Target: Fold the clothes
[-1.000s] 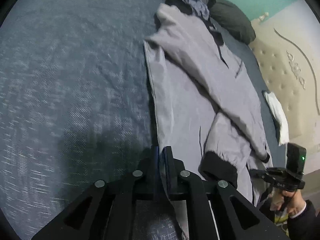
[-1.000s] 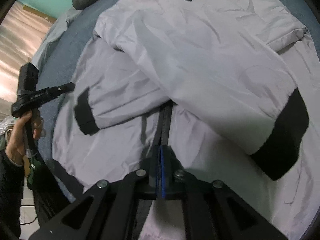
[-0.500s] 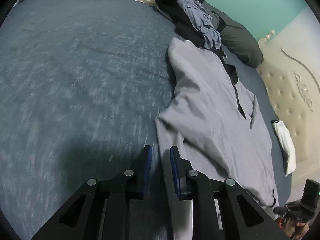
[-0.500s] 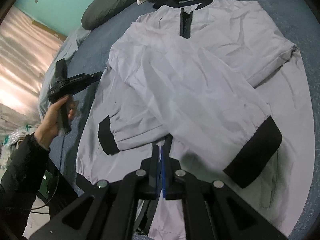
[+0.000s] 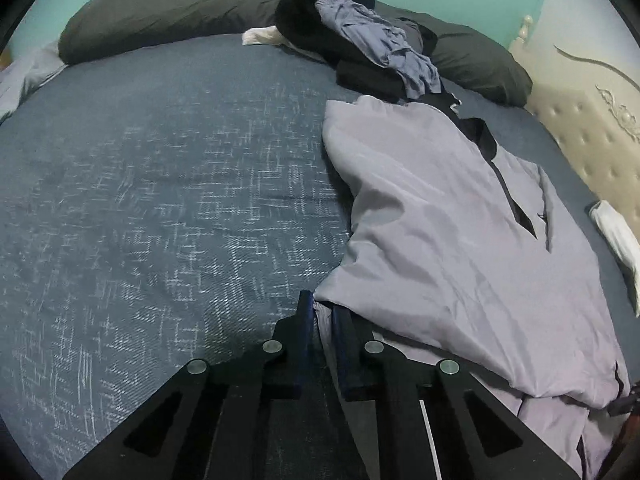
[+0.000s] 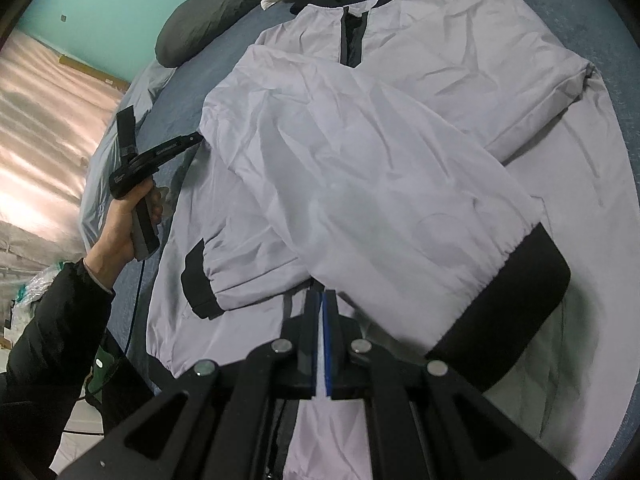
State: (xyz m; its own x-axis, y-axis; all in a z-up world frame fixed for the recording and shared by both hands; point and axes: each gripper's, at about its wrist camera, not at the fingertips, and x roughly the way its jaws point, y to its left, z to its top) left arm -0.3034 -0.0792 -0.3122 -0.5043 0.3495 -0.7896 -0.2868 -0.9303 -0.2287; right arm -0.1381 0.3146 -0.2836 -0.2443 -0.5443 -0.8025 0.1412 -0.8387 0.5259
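Left wrist view. One second ago we had the left gripper (image 5: 320,312) shut on the jacket (image 5: 460,248) hem. Half a second ago its jaws stood apart, and they stand apart now by a narrow gap. A strip of grey fabric lies between them; we cannot tell whether the pads press it. The view has swung from the hem toward the head of the bed (image 5: 160,200). The jacket lies along the bed's right side, collar toward the pillow (image 5: 160,12) and the clothes pile (image 5: 360,40) at the head edge.

Right wrist view. The right gripper (image 6: 322,300) has stayed closed through all three pictures, jaws together with only a thin pale line between the pads. It sits at the zip line near the hem; we cannot tell whether it pinches cloth. The left gripper (image 6: 192,140) is at the jacket's left shoulder edge, higher up the garment than a second ago.

Meaning for the task. Both sleeves (image 6: 380,200) lie crossed over the front, cuffs (image 6: 512,308) toward the hem. We judge the sleeve fold done and the body fold pending, with the left gripper resetting its hold.
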